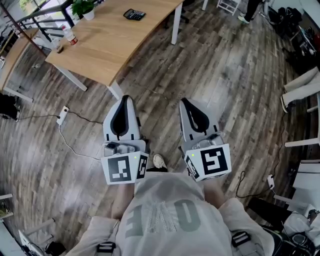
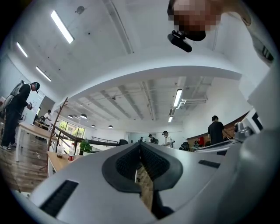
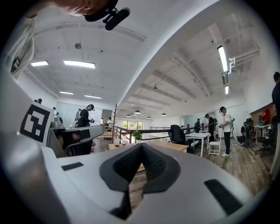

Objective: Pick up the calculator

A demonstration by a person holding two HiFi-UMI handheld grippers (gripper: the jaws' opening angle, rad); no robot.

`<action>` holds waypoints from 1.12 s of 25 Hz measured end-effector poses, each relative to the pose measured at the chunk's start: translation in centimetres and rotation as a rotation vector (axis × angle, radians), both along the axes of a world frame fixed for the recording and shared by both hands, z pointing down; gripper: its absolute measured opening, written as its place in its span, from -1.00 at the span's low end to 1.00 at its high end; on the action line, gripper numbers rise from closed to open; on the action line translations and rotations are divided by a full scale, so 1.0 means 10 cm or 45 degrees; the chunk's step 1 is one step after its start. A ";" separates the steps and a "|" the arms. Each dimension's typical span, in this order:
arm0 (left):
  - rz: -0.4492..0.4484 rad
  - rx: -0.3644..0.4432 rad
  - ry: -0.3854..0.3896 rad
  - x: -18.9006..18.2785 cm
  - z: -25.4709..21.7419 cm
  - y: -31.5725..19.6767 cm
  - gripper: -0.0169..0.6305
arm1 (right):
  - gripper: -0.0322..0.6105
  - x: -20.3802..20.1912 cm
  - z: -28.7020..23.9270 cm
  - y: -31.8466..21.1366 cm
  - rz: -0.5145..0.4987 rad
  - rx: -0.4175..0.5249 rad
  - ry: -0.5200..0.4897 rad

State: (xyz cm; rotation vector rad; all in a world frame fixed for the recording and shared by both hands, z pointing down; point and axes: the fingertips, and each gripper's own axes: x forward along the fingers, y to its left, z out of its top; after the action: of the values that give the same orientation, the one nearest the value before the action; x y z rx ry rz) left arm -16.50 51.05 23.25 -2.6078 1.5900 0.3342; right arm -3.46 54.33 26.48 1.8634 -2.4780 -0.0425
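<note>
A black calculator lies on the far part of a light wooden table, seen in the head view. Both grippers are held close to the person's body, well short of the table. My left gripper is shut, its jaws meeting with nothing between them; its tips touch in the left gripper view. The right gripper is shut too and holds nothing, its tips together in the right gripper view. The calculator does not show in either gripper view.
On the table's left end stand a potted plant, a bottle and a cup. A power strip with a cable lies on the wooden floor. Chairs and a person's legs are at the right.
</note>
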 end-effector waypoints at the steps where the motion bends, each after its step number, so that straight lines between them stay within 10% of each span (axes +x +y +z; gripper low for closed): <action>1: 0.000 -0.001 0.000 0.01 0.00 -0.01 -0.92 | -0.84 0.01 0.01 -0.01 -0.001 -0.002 -0.003; 28: -0.152 0.046 -0.098 0.05 0.09 -0.54 -0.92 | -0.84 0.16 0.27 -0.66 -0.170 -0.064 -0.088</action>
State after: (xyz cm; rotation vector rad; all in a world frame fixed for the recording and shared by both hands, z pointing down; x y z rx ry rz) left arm -15.98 45.64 24.15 -2.4547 1.6882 0.2492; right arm -1.87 47.76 29.15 1.7061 -2.6201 0.0810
